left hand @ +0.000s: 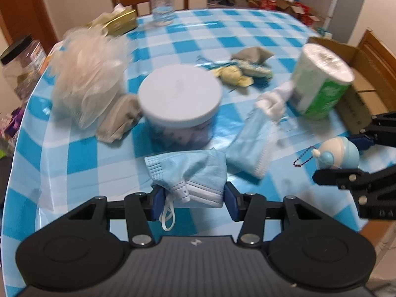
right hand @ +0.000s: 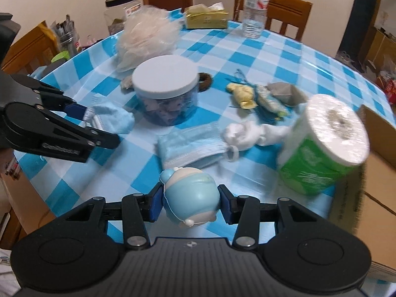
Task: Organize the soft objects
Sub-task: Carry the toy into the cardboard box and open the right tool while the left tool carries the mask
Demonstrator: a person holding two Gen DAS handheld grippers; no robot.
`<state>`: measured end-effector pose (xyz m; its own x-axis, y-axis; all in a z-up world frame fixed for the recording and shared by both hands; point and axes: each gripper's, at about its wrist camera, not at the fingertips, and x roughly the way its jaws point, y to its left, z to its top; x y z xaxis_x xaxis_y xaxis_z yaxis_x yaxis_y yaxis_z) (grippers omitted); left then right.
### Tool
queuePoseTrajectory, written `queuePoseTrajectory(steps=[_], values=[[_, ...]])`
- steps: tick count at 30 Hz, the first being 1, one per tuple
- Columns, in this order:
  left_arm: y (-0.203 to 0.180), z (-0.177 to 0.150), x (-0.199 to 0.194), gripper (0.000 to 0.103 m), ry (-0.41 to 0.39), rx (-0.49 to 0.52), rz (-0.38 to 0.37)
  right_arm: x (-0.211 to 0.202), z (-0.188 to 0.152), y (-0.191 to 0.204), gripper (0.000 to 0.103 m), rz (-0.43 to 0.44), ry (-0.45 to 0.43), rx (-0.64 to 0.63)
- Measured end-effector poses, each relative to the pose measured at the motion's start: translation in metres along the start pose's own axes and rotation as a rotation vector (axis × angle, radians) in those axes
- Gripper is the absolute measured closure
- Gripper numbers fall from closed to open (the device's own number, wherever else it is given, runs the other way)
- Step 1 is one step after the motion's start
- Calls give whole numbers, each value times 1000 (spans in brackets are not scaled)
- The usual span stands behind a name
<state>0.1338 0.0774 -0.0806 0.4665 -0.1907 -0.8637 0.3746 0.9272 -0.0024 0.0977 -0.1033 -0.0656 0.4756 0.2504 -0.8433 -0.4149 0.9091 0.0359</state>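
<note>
Item 1, nearest: my left claw (left hand: 194,198), clenched on a crumpled blue face mask (left hand: 190,170), held just above the near edge of the desk (left hand: 74,153); one white ear loop dangles below the pads

Item 2: my right claw (right hand: 190,204), gripping a pale blue squishy toy figure (right hand: 191,193) by its sides, over the near right part of the desk; its bead chain shows only in the left view

Item 3: step in hand, as I judge it: both claws loaded and lifted, each carrying a soft thing toward wherever they are gathered. The next move calls for a drop point; the open cardboard box (right hand: 378,138) off the right edge looks the likeliest, though I cannot confirm it

Item 4, mid-desk: second face mask (right hand: 190,146) lying flat, white cotton wad (right hand: 243,133) just beside it, green-wrapped tissue roll (right hand: 321,148) near the right edge, tilted and blurred

Item 5: white-lidded jar (right hand: 164,81) at centre, contents indistinct

Item 6, farther: small sachets (right hand: 267,94), mesh bath pouf (right hand: 146,37) toward the left edge, grey cloth pieces beside the jar partly hidden

Item 7, far edge: tissue box (right hand: 205,17), water bottle (right hand: 255,12) cut off at the top

Item 8: box interior unseen; motion blur softens most of the scene
</note>
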Motion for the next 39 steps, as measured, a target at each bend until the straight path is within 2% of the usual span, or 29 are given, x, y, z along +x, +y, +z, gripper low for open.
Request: queuePoseTrajectory(steps=[7, 16, 23, 31, 33, 35, 37, 39], values=[[-33, 19, -28, 55, -11, 83, -57, -43, -11, -47, 52, -44, -38, 17], [-106, 52, -46, 55, -59, 164, -129, -87, -31, -126, 52, -142, -86, 50], [-153, 70, -47, 55, -87, 194, -140, -86, -38, -175, 52, -153, -104, 86], [-181, 83, -48, 55, -94, 186, -102, -64, -43, -198, 50, -102, -91, 88], [-185, 87, -46, 55, -90, 181, -92, -62, -46, -201, 39, -76, -91, 91], [-190, 91, -46, 55, -90, 178, -86, -63, -49, -201, 18, -52, -102, 75], [-195, 96, -45, 55, -93, 181, -87, -65, -52, -200, 9, -40, -116, 57], [-201, 101, -44, 55, -100, 191, -92, -68, -54, -200, 6, -25, -114, 53]])
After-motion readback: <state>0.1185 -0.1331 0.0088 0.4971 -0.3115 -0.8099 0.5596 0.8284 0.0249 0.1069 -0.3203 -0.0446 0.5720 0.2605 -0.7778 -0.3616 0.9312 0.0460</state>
